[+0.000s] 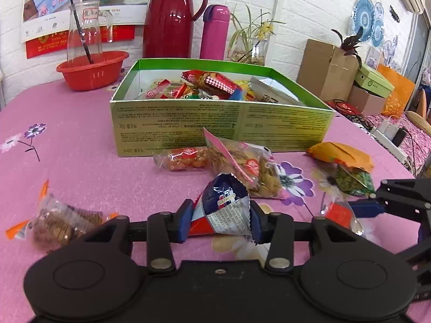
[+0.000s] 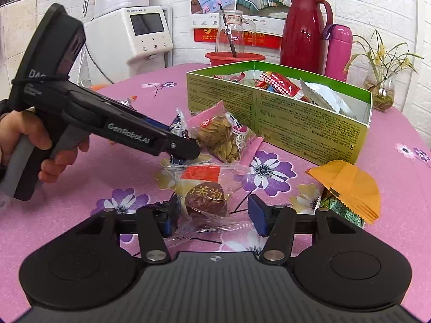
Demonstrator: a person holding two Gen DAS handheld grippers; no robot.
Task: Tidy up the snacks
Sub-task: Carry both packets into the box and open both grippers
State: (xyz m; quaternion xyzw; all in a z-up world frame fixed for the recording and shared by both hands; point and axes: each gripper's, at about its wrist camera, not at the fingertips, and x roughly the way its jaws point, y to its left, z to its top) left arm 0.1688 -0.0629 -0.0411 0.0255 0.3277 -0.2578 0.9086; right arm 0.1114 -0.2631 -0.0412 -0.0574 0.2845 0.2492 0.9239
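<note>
Blue foil pouch [image 1: 223, 210] sits pinched between the left gripper [image 1: 221, 219] pads, low on the pink bench [image 1: 80, 148] just before the green box [image 1: 221, 123]. It's puffy, slick — could squirt out on the lift. Right gripper [image 2: 214, 215] is spread wide round a choc pack [image 2: 206, 197], not pressing; closing early could crush it or shove the seed bag [image 2: 225, 138].

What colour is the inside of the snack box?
Bright green along the inner walls of the snack box, clearest in the left wrist view.
</note>
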